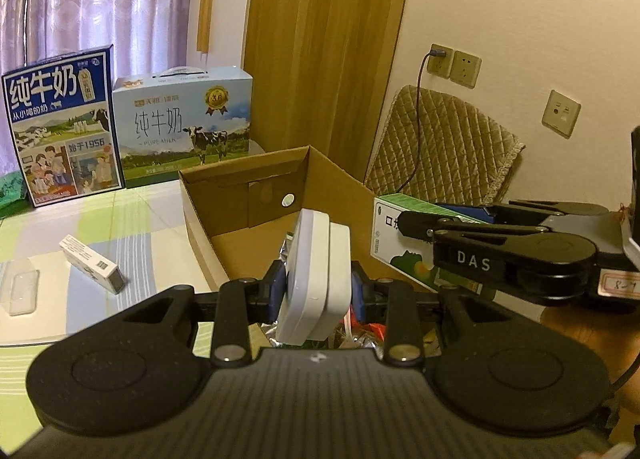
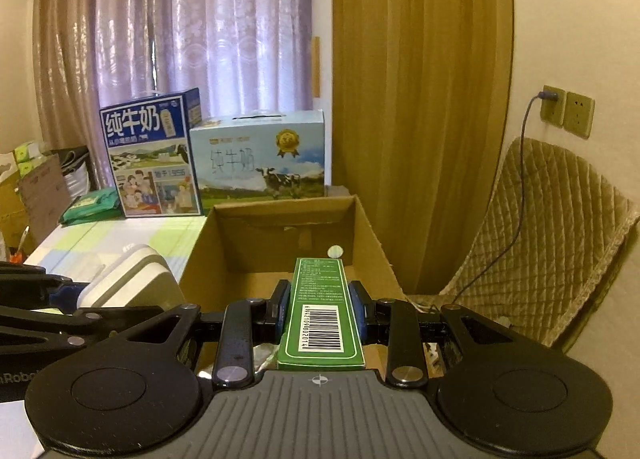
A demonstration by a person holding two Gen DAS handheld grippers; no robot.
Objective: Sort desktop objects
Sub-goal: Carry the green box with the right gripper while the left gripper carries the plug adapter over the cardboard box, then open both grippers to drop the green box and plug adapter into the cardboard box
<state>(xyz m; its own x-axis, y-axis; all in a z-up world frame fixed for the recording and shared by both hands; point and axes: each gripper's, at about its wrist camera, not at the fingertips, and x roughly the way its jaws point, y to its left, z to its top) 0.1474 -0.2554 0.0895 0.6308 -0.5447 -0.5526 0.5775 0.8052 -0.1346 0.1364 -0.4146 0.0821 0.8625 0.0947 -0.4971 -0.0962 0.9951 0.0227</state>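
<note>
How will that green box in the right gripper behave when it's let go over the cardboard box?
The green box looks like thin, stiff card, probably light for its size. Long and narrow, it would likely tip flat rather than stand inside the cardboard box. The right hand-held gripper clamps it without visible crushing.

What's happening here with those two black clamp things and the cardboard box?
A person is tidying a table with a handheld gripper in each hand. The left gripper is clamped on a white case; the right gripper is clamped on a green carton. Both are held over the open cardboard box. A small white box lies on the tablecloth.
</note>
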